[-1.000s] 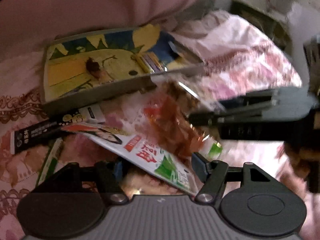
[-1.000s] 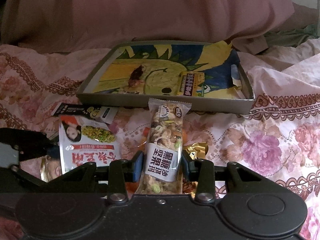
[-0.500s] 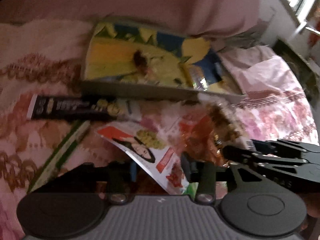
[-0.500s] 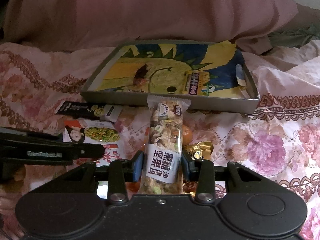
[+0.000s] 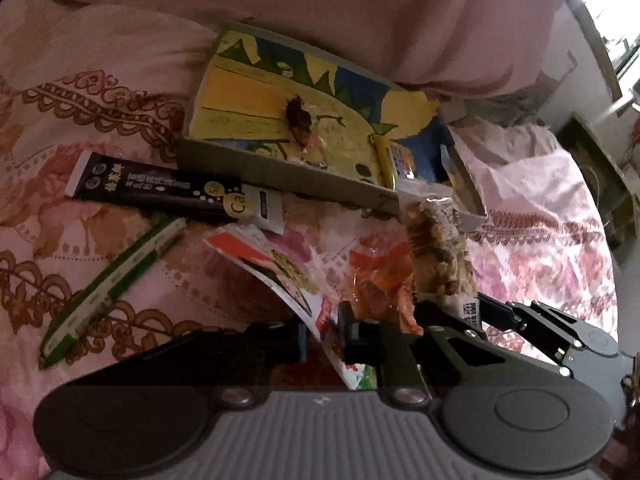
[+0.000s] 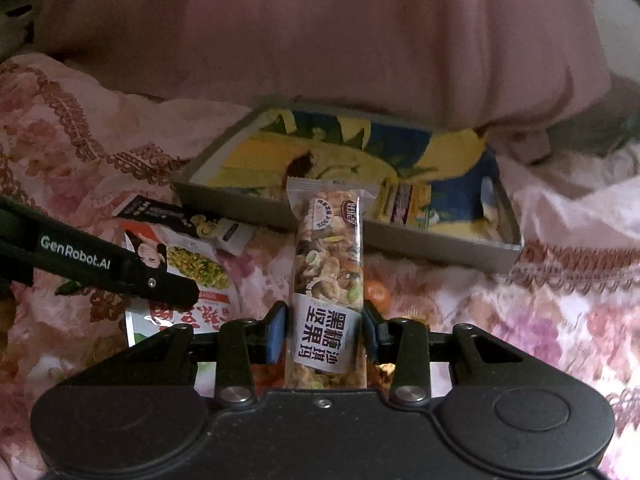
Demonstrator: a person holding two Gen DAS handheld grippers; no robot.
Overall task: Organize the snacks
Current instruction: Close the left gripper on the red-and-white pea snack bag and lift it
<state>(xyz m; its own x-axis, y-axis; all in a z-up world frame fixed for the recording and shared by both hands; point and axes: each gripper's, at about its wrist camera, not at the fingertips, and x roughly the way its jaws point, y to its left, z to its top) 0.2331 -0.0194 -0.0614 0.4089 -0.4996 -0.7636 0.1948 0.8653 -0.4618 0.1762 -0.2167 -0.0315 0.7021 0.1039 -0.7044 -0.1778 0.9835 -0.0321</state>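
Floral bedspread (image 6: 560, 280), tray (image 6: 420, 246) at back. R gripper (image 6: 325, 330) fingers clamp nut bar (image 6: 329, 264) before tray; L gripper (image 5: 322, 334) fingers narrow, around pea packet (image 5: 280, 268).

Spread across the whole bed: a pink floral bedsheet (image 6: 540, 320) with brown lace-pattern bands. Heaped along the far edge: a plain pink duvet (image 6: 320, 40). Beyond the bed's right edge, in the left wrist view: a bright window (image 5: 604, 4), blurred.
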